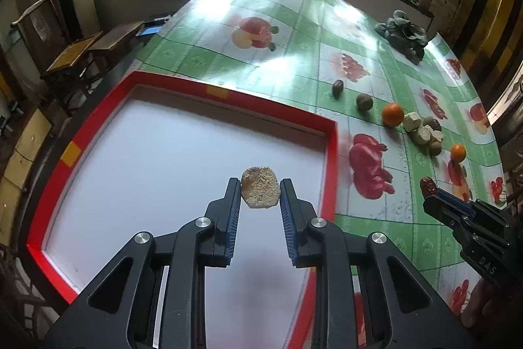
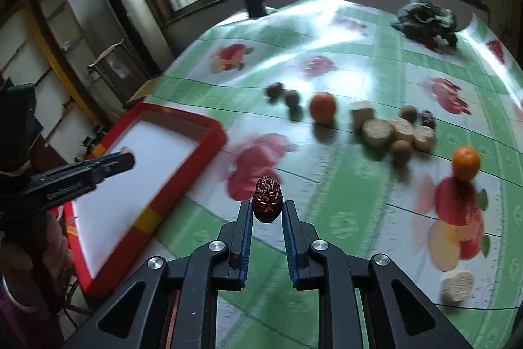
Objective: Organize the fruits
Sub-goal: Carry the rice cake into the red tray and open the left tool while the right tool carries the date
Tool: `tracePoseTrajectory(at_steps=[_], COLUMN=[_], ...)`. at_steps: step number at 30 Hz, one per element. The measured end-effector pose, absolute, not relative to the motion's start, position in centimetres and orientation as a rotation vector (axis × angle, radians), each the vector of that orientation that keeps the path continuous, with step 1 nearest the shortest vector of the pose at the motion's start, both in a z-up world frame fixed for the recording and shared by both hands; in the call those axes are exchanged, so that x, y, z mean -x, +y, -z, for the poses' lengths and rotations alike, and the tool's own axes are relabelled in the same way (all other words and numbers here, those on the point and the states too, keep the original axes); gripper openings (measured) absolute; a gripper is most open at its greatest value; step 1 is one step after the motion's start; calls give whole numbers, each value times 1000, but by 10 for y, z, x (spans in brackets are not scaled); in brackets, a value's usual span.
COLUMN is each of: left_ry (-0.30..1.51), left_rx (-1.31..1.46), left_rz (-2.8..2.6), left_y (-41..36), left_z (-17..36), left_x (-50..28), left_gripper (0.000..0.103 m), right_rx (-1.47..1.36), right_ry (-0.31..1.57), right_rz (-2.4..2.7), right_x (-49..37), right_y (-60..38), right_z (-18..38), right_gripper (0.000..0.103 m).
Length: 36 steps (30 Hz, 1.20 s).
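Note:
My left gripper (image 1: 260, 188) is shut on a round, crumbly tan cake (image 1: 260, 191), held above the white floor of the red-rimmed tray (image 1: 330, 149). My right gripper (image 2: 267, 201) is shut on a wrinkled dark red date (image 2: 267, 199), held over the green fruit-print tablecloth (image 2: 343, 201) to the right of the tray (image 2: 209, 133). In the left wrist view the right gripper (image 1: 429, 187) shows at the right edge with the date (image 1: 428, 185) at its tip. On the cloth lie two oranges (image 2: 323, 107) (image 2: 465, 162), brown kiwis (image 2: 292, 98) and several tan cakes (image 2: 398, 130).
Another tan cake (image 2: 457, 286) lies alone near the front right. A dark leafy bundle (image 2: 425, 18) sits at the far right of the table, a small black box (image 2: 255, 6) at the far edge under the windows. Wooden furniture (image 1: 81, 51) stands left of the table.

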State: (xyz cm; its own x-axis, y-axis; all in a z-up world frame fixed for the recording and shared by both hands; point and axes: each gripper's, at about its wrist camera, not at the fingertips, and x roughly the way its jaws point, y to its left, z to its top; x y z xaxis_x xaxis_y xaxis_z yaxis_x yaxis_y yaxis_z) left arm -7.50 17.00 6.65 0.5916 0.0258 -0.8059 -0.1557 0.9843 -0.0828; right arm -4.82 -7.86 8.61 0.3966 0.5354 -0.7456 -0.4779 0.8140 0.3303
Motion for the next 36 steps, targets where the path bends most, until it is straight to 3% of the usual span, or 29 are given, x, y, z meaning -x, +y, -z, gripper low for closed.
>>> tracePoseTrajectory(at_steps=[18,36], left_ry=[959,1035], left_rx=[137,155], left_rz=[-158,-222], left_y=[212,231], left_z=[-64,-29], left_x=[50,11], left_gripper=[23,23], right_rx=[8,101], right_ry=[951,1030], right_rz=[-777,-763], right_x=[43,1], right_y=[23,80], right_z=[-104,-70], right_gripper=[18,18])
